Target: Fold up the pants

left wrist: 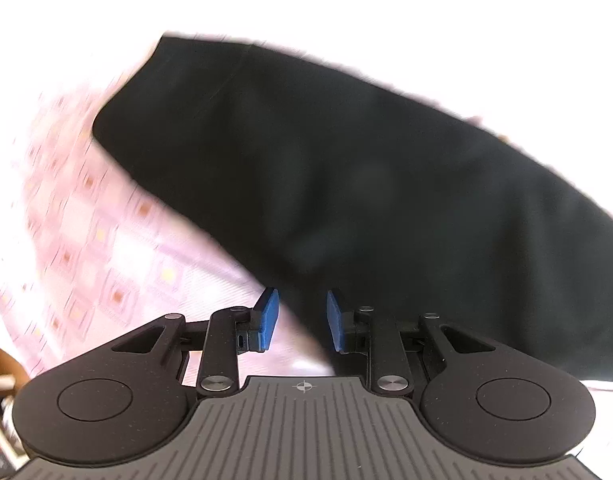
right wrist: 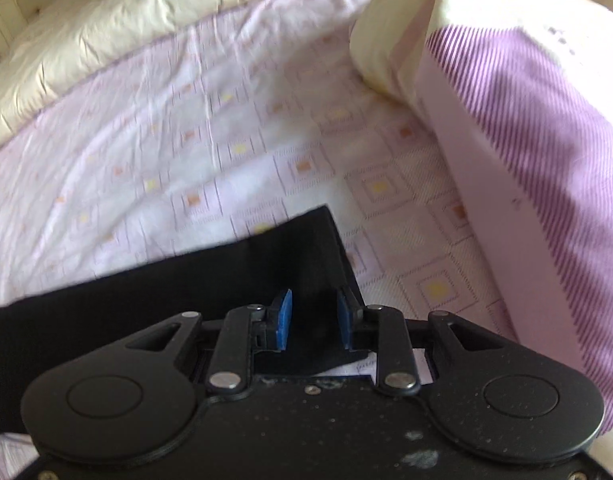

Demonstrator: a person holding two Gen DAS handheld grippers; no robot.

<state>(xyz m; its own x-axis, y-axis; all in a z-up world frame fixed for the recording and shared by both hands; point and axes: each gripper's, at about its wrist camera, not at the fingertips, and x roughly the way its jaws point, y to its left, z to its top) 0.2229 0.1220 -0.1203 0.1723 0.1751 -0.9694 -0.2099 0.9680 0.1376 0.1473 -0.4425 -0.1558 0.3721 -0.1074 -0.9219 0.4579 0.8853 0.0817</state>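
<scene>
The bed (right wrist: 154, 128), under its pink checked sheet, carries everything. The black pants (left wrist: 346, 168) lie flat on it as one long dark band, well short of the striped pillow (right wrist: 538, 152) at the bed's far side, so they look folded lengthwise already; the crosswise folds seem still to come. The right gripper (right wrist: 314, 322) hangs over the pants' corner, jaws apart and pressing on nothing. The left gripper (left wrist: 300, 320) hovers over the pants' edge, jaws apart and empty
</scene>
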